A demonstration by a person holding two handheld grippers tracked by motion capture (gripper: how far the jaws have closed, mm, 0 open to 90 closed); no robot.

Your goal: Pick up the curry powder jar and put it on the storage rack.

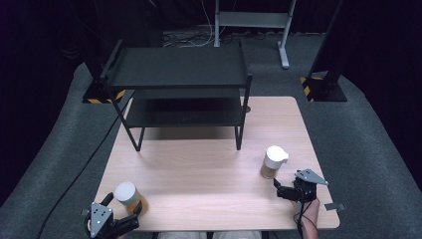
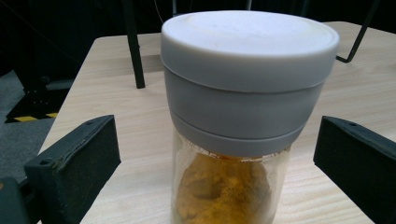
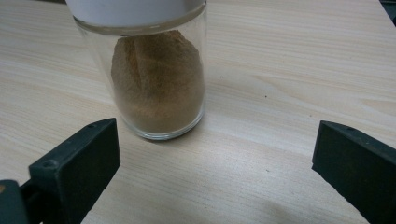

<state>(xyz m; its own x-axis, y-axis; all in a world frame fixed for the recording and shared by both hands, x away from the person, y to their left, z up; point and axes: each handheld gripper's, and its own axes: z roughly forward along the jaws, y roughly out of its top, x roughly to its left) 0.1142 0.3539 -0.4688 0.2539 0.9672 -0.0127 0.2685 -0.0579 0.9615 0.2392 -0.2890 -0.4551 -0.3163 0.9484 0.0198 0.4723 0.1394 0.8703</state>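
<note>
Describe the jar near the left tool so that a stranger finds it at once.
On the wooden table, look at the near left corner. A glass jar stands there beside the left tool. It has a flat grey lid and yellow powder; the other jar has a white lid and brown powder.

Brown spice jar's [image 3: 156, 79] lid cut off by right gripper view's top edge
</note>
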